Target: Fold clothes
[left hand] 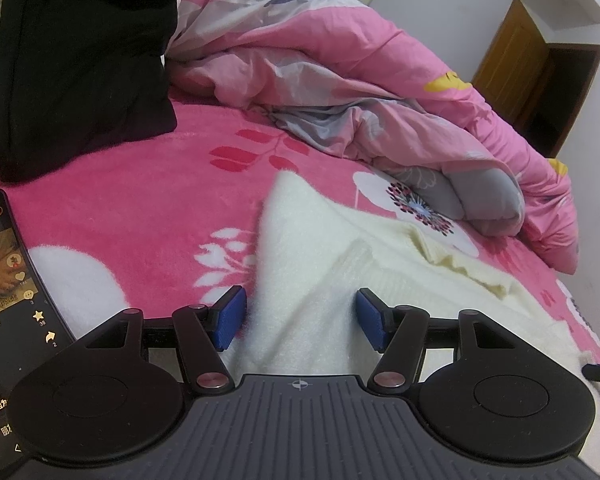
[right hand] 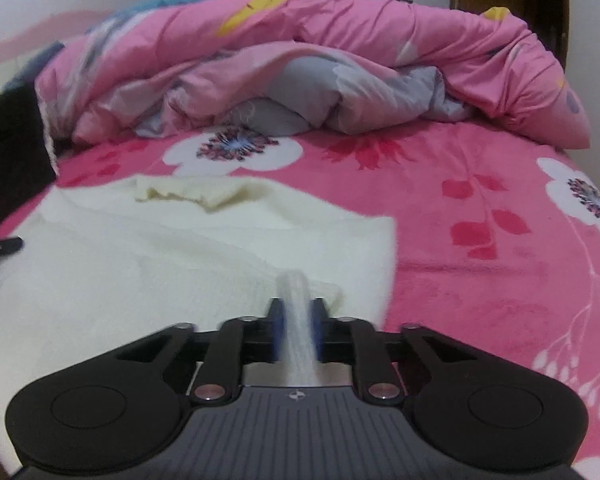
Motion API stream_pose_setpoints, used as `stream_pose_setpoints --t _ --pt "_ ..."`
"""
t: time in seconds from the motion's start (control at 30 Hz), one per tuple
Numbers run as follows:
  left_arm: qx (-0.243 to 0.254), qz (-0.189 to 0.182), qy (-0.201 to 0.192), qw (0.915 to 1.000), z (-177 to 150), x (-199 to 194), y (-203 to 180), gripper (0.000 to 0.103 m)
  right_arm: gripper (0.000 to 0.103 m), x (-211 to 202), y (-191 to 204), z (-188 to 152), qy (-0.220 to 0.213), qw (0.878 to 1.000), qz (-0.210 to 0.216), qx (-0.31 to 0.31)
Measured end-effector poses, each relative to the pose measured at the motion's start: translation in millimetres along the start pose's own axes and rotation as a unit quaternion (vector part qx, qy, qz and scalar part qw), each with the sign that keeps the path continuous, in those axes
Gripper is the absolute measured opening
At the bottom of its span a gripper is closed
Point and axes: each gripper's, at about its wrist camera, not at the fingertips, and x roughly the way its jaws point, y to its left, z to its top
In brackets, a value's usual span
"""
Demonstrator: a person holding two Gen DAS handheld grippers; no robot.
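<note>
While the left gripper [left hand: 300, 316] gapes, the right gripper [right hand: 297, 326] pinches the sweater [right hand: 180, 248].

Pink floral bed [right hand: 480, 280] carries cream sweater [right hand: 140, 260], bunched duvet [right hand: 340, 80], phone [left hand: 8, 300]

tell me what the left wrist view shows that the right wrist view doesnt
Only the left wrist view shows the phone with its screen lit, lying on the bed at the left edge, and the left gripper, jaws open over the cream sweater.

Only the right wrist view shows the right gripper shut on a fold of that sweater.

Both show the sweater spread on the pink floral blanket, the bunched pink duvet behind it, and the black garment to the left.
</note>
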Motion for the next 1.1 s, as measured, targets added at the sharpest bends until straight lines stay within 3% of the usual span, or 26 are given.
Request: stream_pose_setpoints --t 0.1,0.43,0.9,1.1 --pt "0.0 0.0 -0.001 1.0 -0.5 0.0 -0.3 0.061 0.009 -11.2 -3.2 -2.1 -0.033 0.999 0.001 0.018" --pt "0.002 -0.001 0.001 1.0 -1.0 0.3 -0.3 0.061 0.009 5.3 -16.6 -14.4 -0.029 0.997 -0.012 0.074" --pt "0.058 -0.003 -0.021 0.9981 6.9 -19.8 -20.9 0.061 0.011 9.2 24.6 -22.3 -0.036 0.994 -0.104 0.004" --pt "0.111 -0.011 -0.044 0.9928 16.2 -29.1 -35.6 0.059 0.012 10.4 26.9 -22.1 -0.036 0.993 -0.111 0.006"
